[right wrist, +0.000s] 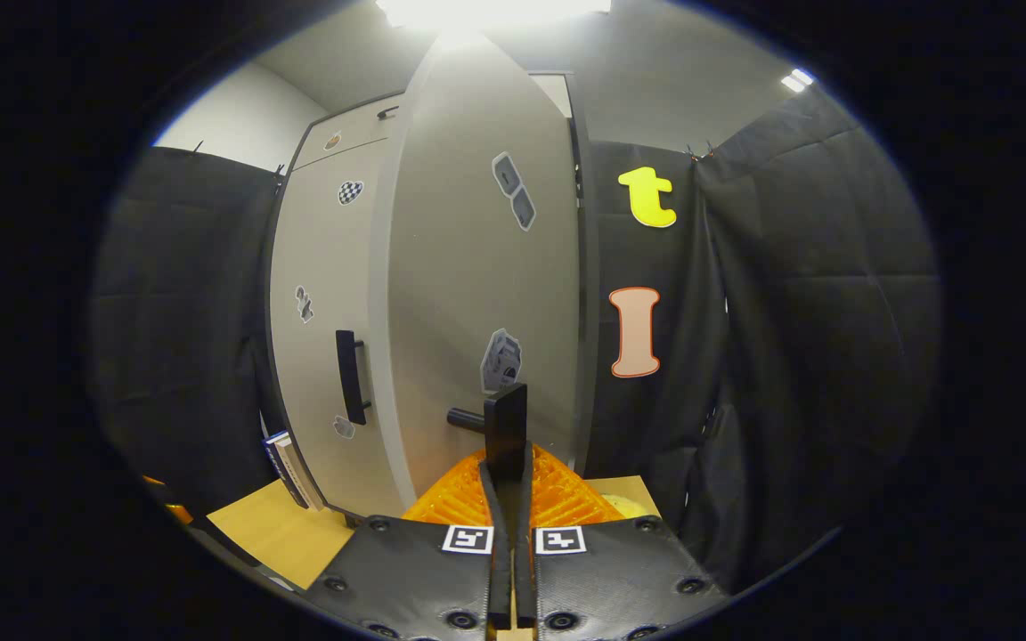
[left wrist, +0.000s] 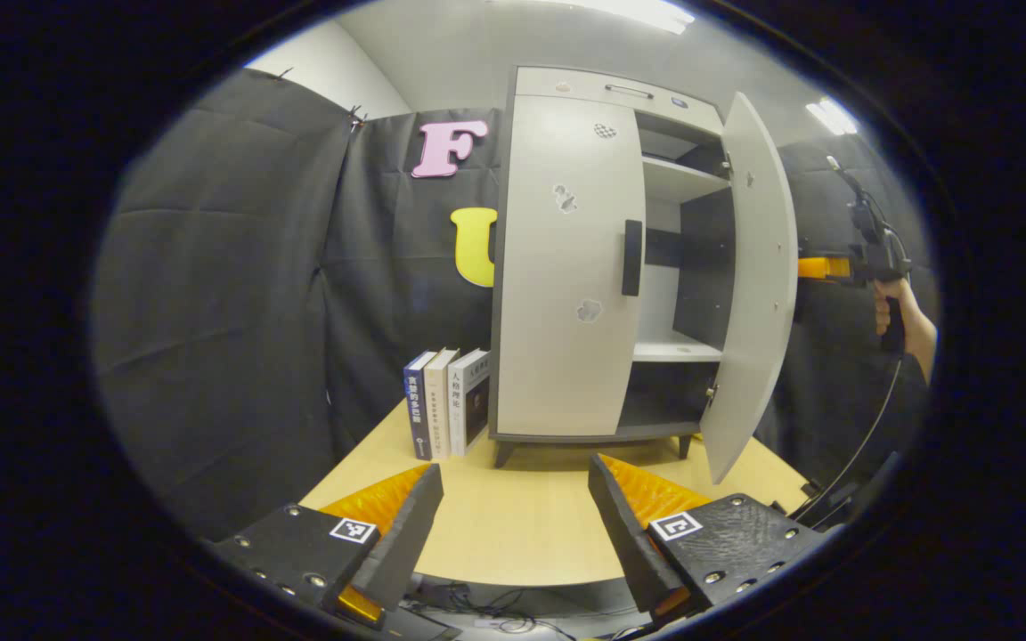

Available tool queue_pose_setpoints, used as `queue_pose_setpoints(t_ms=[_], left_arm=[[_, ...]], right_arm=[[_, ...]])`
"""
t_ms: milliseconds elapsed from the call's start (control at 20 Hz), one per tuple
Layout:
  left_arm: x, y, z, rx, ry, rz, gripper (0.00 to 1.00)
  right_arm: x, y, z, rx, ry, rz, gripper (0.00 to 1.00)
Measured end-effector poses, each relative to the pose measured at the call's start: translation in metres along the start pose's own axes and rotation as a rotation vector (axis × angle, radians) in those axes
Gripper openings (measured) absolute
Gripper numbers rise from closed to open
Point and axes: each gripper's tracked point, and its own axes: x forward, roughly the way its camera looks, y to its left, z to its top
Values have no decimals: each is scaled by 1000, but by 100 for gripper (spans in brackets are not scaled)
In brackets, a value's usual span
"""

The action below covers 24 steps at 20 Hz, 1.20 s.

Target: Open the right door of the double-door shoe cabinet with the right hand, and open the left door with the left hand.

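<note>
Up close in the left gripper view, the left gripper (left wrist: 513, 525) carries two black textured blocks, each dotted with silver screws and wearing a small square black-and-white marker, with wedge-shaped fingers (left wrist: 624, 525) running forward from them. Far off on that same view, the right gripper (left wrist: 820, 267) shows a dark pistol-style body with a thin black cable (left wrist: 865, 436) drooping from it, and the hand (left wrist: 889, 307) around its grip is bare, no glove on it. In the right gripper view, the same black screwed blocks and paired square markers (right wrist: 513, 539) flank the ribbed fingers (right wrist: 500, 507).

Bright ceiling glare, fisheye-warped edges.
</note>
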Motion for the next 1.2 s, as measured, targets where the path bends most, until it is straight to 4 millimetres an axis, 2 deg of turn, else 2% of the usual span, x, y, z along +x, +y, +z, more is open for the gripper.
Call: queue_pose_setpoints(t_ms=[200,350,500,600,650,800,900,1050,1200], left_arm=[[13,-27,-6,-80,46,0,96],[15,-41,5,-137,48,-5,96],[15,-51,16,-134,25,29,95],[17,-59,13,-127,30,53,95],[16,-68,11,-127,41,60,95],[7,-89,16,-126,37,86,95],[0,-100,20,-111,35,112,95],[-12,-102,27,-70,18,180,95],[-24,-107,32,-46,13,220,95]], right_arm=[[0,-10,2,-4,-8,28,3],[-1,-20,0,17,-11,13,3],[2,-38,2,42,-24,-28,3],[2,-14,2,115,-20,82,2],[2,-13,2,111,-36,98,2],[7,-21,3,90,-52,116,3],[5,-18,2,122,-45,137,2],[4,-14,1,157,-26,129,3],[0,-20,-2,149,-10,94,5]])
